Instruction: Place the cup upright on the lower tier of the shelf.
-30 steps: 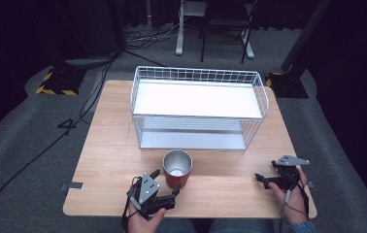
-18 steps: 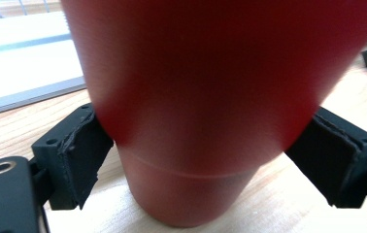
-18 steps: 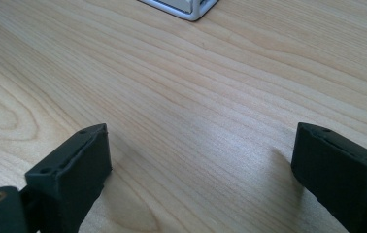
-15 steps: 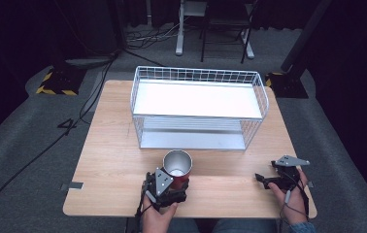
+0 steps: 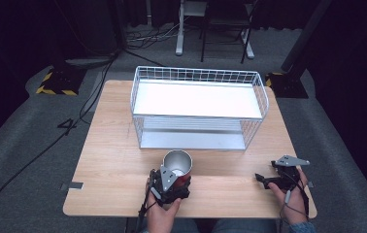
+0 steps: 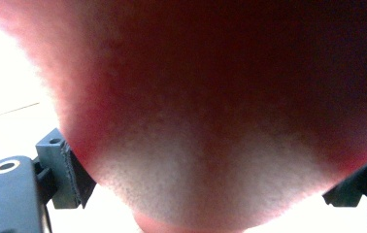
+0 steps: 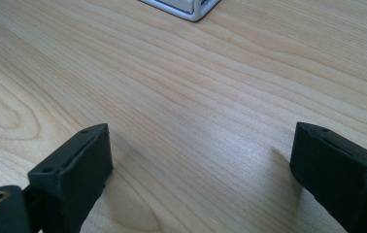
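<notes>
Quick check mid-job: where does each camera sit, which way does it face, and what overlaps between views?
High view: above the person's side, facing forward and down on the table, wire basket, both hands.
Left gripper view: on the left gripper, facing the red cup between its jaws.
Right gripper view: on the right gripper, facing bare tabletop between open jaws.
Shared: the cup in high and left gripper views.

The place looks like a lab or a recording studio: a plain wooden table (image 5: pixel 118 160) stands on grey carpet (image 5: pixel 21 145), black cables (image 5: pixel 94 92) run over the floor, yellow-black hazard tape (image 5: pixel 55 82) marks a base, and dark curtains surround it
</notes>
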